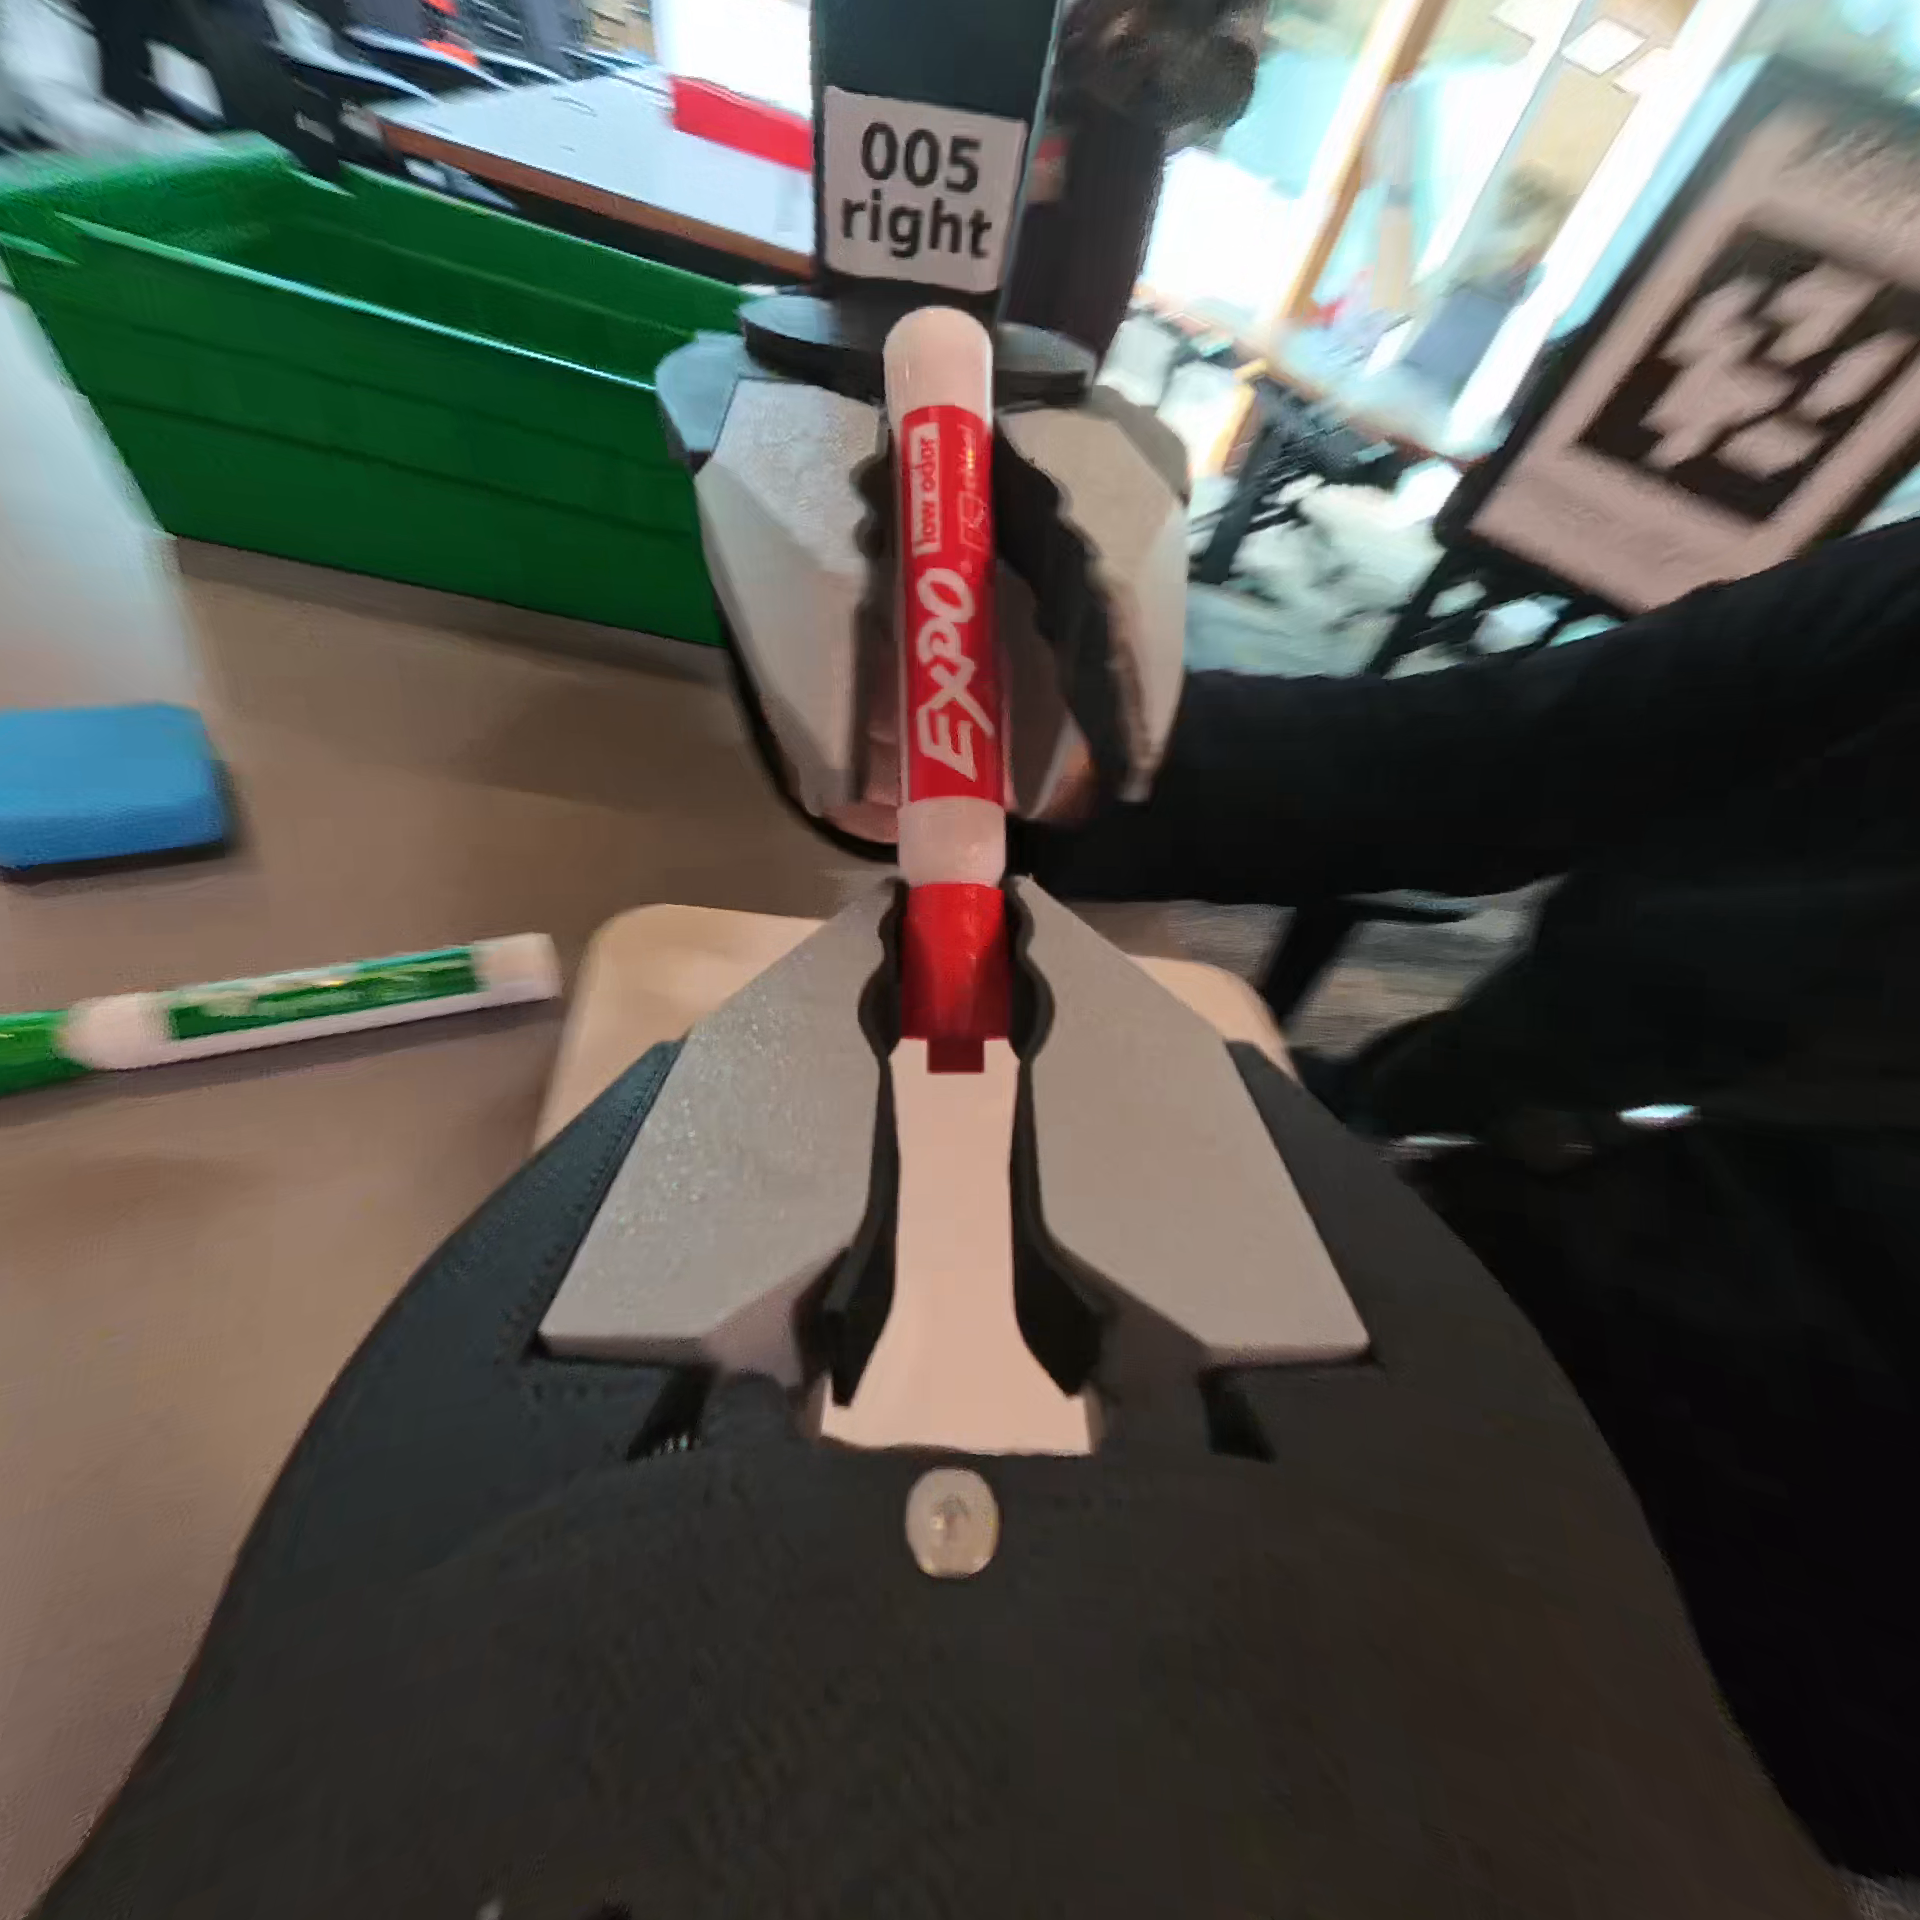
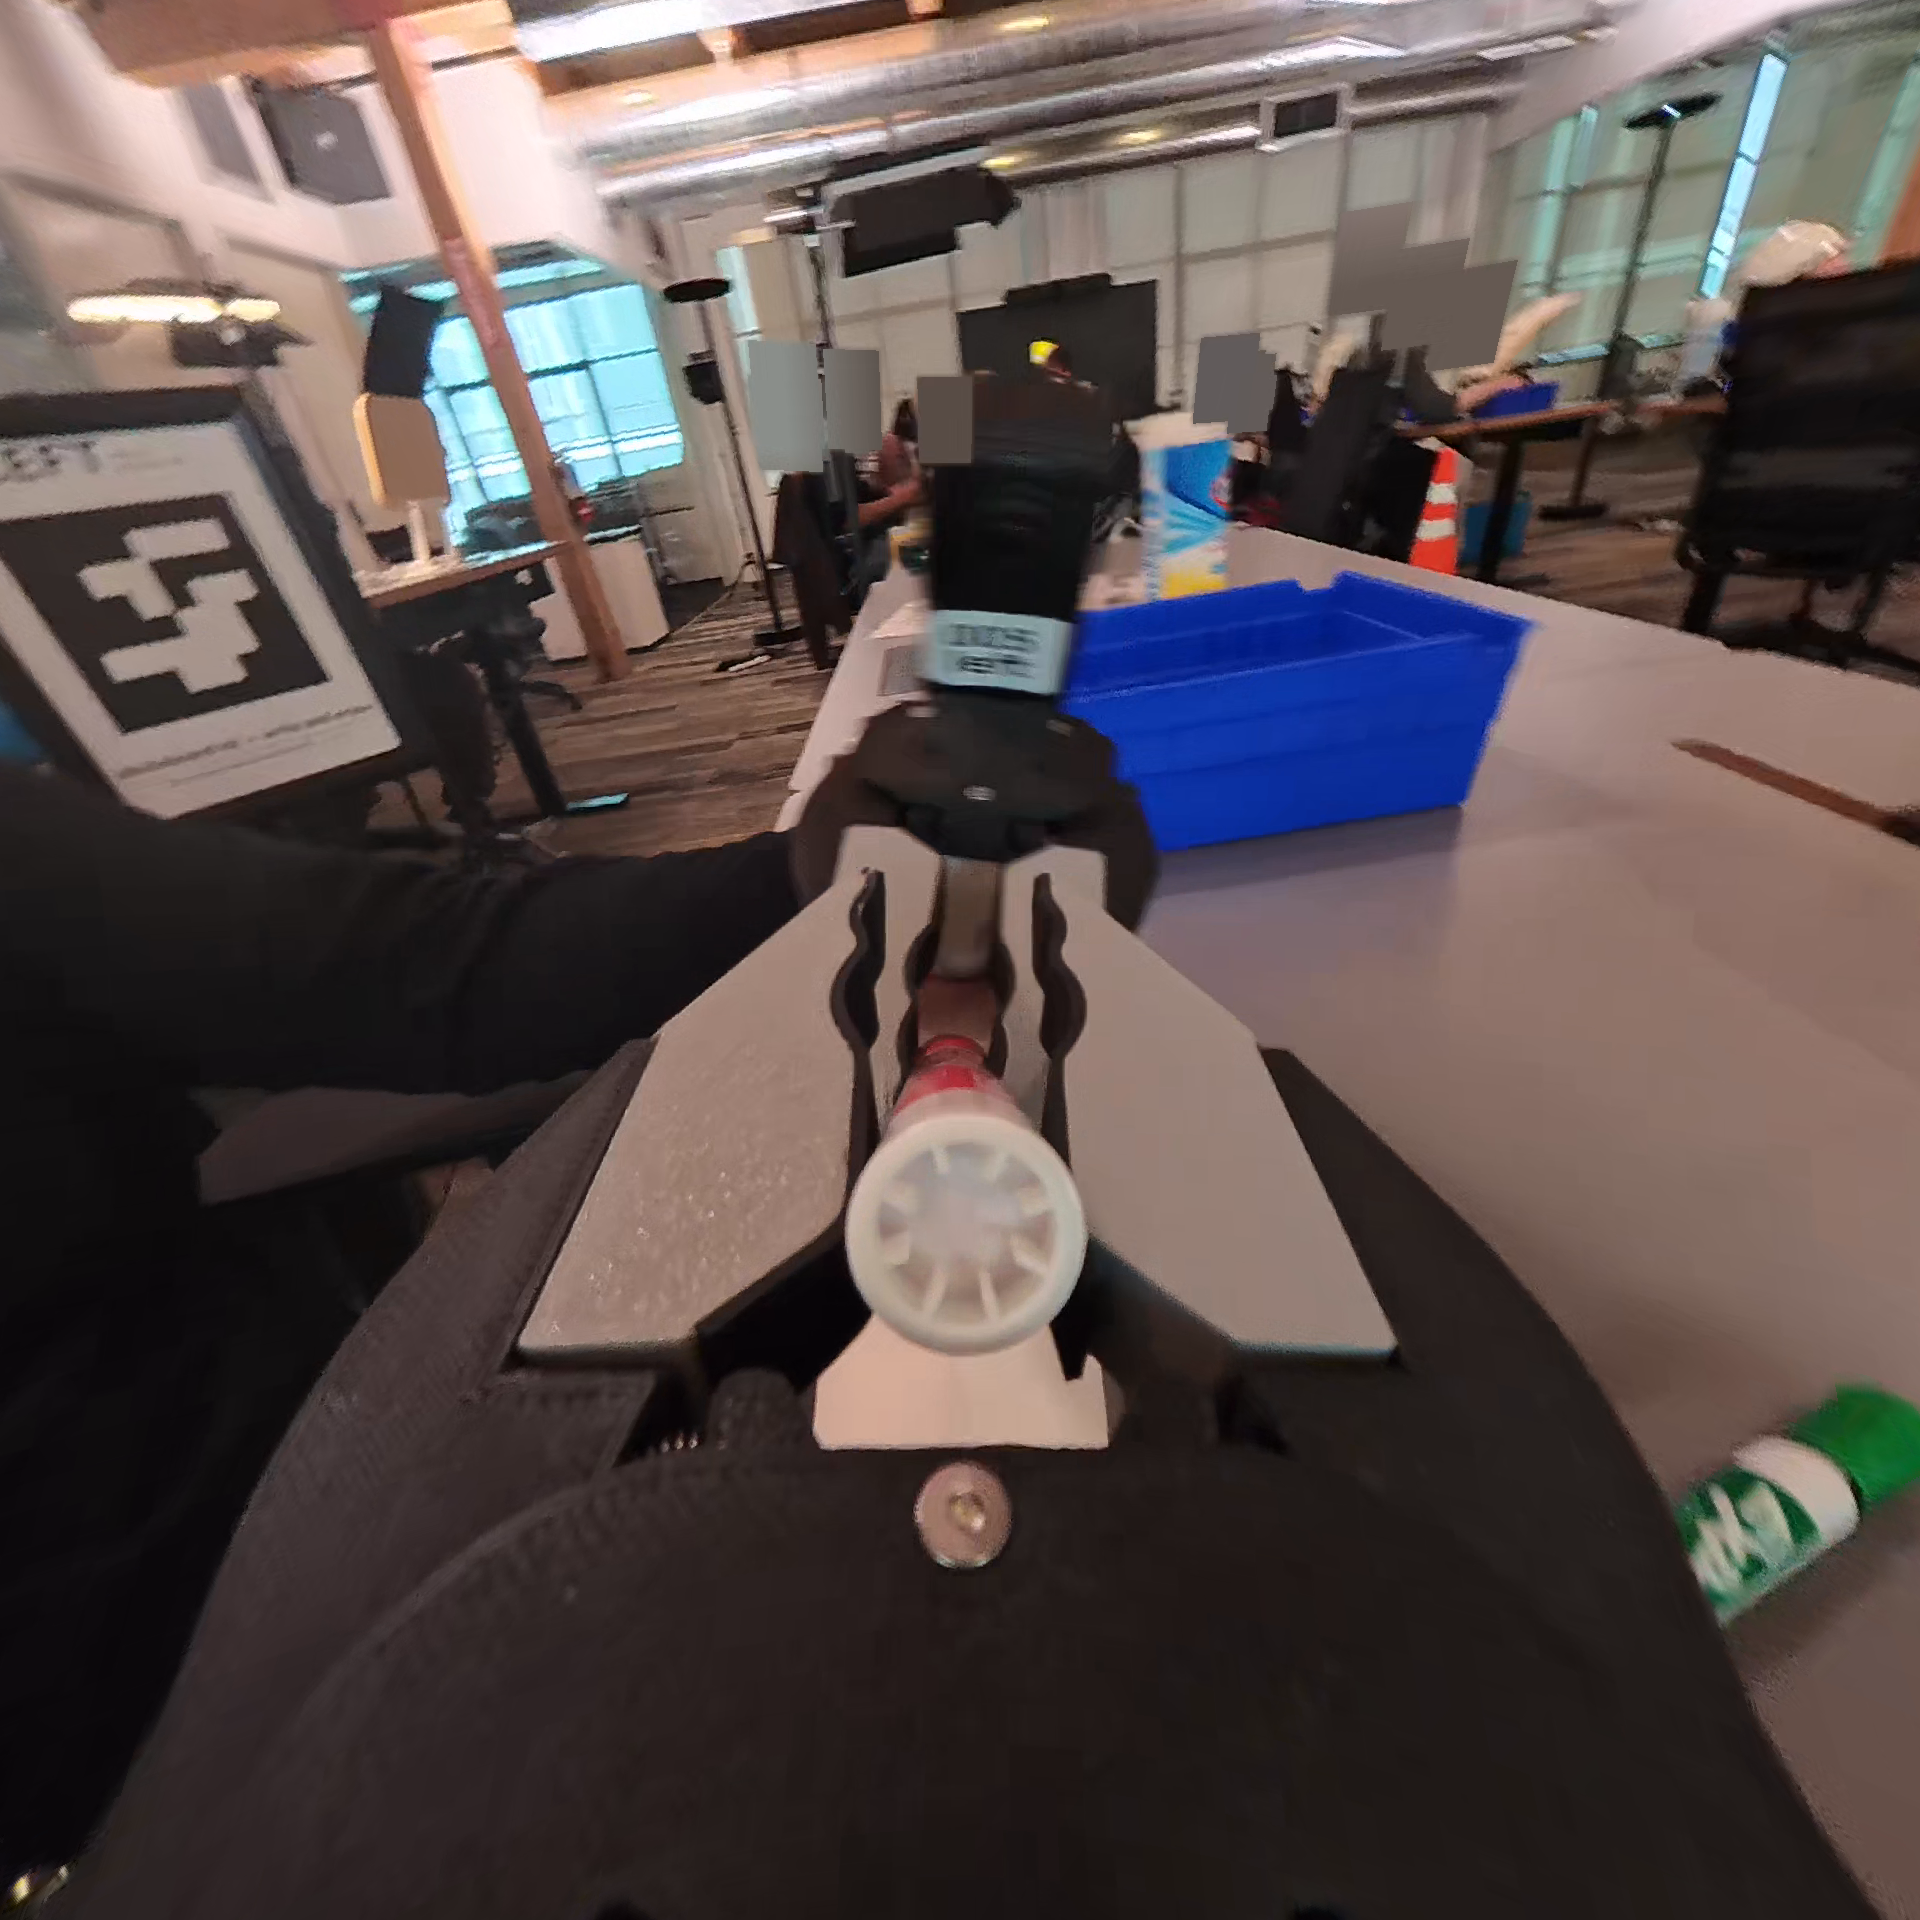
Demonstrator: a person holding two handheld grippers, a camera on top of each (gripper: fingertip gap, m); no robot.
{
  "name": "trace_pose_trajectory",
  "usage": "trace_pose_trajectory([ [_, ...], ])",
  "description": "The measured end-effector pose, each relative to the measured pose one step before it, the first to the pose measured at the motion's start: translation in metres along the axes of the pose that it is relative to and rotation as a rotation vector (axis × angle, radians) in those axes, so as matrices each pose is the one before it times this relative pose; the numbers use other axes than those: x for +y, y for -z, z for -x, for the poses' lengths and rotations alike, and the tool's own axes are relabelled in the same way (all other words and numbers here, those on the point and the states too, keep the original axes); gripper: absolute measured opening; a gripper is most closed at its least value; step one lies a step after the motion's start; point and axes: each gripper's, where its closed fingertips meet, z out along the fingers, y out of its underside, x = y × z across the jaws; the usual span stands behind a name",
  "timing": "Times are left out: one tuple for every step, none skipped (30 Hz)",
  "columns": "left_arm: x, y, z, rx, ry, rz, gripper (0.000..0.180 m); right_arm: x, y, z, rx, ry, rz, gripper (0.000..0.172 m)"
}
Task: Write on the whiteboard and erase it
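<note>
Red marker (image 1: 951, 623) held in air between both tongs: red cap (image 1: 953, 971) pinched in left tongs (image 1: 953, 977), white-ended barrel in right tongs (image 2: 961, 997). Green marker (image 1: 291, 1003) lies flat on desk (image 1: 416, 748) (capped); blue eraser (image 1: 104, 784) beyond it.

**Red, green, blue on a tan table**

The marker (image 1: 951, 613) has a red label band on a white barrel and a red cap (image 1: 951, 971). A second marker (image 1: 301, 1003) is green and white. The eraser (image 1: 104, 779) is blue. Bins: green (image 1: 364, 416) and blue (image 2: 1288, 707). Each tool (image 1: 951, 971) has grey fingers on black. The table (image 1: 416, 727) is tan.
</note>
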Motion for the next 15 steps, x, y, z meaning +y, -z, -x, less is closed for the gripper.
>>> trace_pose_trajectory([
  [0.00191, -0.00066, 0.01219, -0.1156, -0.0948, 0.0223, 0.013, 0.0029, 0.00215, -0.01163, 0.0439, -0.0451, 0.0077, 0.027],
  [0.00385, -0.00165, 0.01607, -0.1533, -0.1248, 0.0417, 0.013, 0.00439, 0.00162, -0.01428, 0.059, -0.0488, 0.0123, 0.027],
  [0.00544, -0.00213, 0.01726, -0.1676, -0.1367, 0.0564, 0.014, 0.00455, 0.00032, -0.01315, 0.0524, -0.0452, 0.0131, 0.028],
  [0.00547, -0.00253, 0.01451, -0.1593, -0.1441, 0.0575, 0.014, 0.00262, 0.00006, -0.00971, 0.0349, -0.0415, 0.004, 0.028],
  [0.0043, -0.0029, 0.0101, -0.1362, -0.1429, 0.0493, 0.013, 0.00049, 0.0004, -0.00584, 0.0135, -0.0436, -0.0083, 0.028],
  [0.00313, -0.00298, 0.00531, -0.098, -0.1144, 0.0448, 0.013, -0.00002, 0.00059, -0.00409, 0.0064, -0.0409, -0.0094, 0.028],
  [0.00243, -0.00268, 0.00065, -0.0484, -0.0612, 0.0336, 0.013, 0.0005, 0.0008, -0.00291, 0.0067, -0.0218, -0.0017, 0.028],
  [0.00088, -0.00255, -0.00424, 0.0166, 0.0241, 0.0117, 0.013, 0.00019, 0.001, -0.00015, -0.0014, 0.0045, 0.0026, 0.028],
  [-0.00308, 0.00025, -0.00662, 0.0693, 0.0962, -0.0248, 0.013, -0.00214, 0.00152, 0.00436, -0.0203, 0.0241, -0.0069, 0.028],
  [-0.00553, 0.00374, -0.00624, 0.0939, 0.113, -0.0435, 0.013, -0.00211, 0.00088, 0.00809, -0.0366, 0.0238, -0.0057, 0.028],
  [-0.00591, 0.00537, -0.0078, 0.1099, 0.1073, -0.043, 0.014, -0.00237, 0.00001, 0.0106, -0.0437, 0.035, -0.0077, 0.027],
  [-0.00648, 0.00647, -0.01079, 0.1241, 0.1082, -0.0482, 0.013, -0.00265, -0.00061, 0.01368, -0.0542, 0.0478, -0.0078, 0.027],
  [-0.00773, 0.00753, -0.01293, 0.1313, 0.1024, -0.0575, 0.014, -0.0022, -0.00123, 0.01475, -0.0566, 0.0558, -0.001, 0.027],
  [-0.00765, 0.00701, -0.01579, 0.1484, 0.1105, -0.0554, 0.015, -0.00114, -0.00219, 0.01471, -0.0552, 0.052, 0.0046, 0.028],
  [-0.00815, 0.00818, -0.01462, 0.1452, 0.0983, -0.0598, 0.017, -0.0004, -0.00313, 0.01177, -0.0382, 0.0484, 0.0055, 0.028],
])
